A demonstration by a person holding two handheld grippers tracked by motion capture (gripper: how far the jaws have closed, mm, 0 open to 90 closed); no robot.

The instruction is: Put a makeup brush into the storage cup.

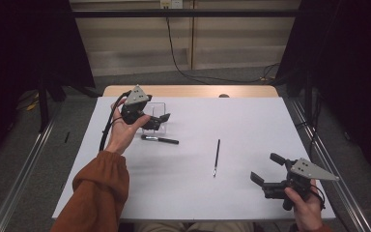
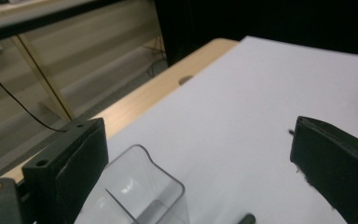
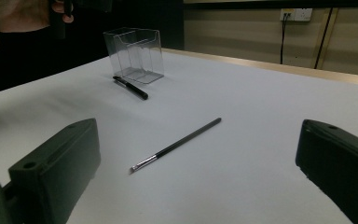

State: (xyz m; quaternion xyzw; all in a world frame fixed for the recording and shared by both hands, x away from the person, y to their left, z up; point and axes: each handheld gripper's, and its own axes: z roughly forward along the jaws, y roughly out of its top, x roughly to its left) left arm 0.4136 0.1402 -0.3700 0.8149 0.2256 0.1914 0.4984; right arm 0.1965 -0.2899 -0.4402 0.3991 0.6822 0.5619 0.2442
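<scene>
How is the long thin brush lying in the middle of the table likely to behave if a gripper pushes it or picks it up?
The long thin brush looks like a straight, slim rod, so it is probably stiff and light. Its handle looks round, so a sideways push may roll it across the smooth white table. Lying flat, it offers the open right gripper little height to grasp.

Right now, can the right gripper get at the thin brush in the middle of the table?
Probably yes: the right gripper is open, facing the brush, with bare table between them.

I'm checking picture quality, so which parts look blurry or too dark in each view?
High view: dark sides, table evenly lit. Left gripper view: clear box and jaws soft, far table sharper. Right gripper view: jaws blurred, thin brush crisp, dark at upper left.
</scene>
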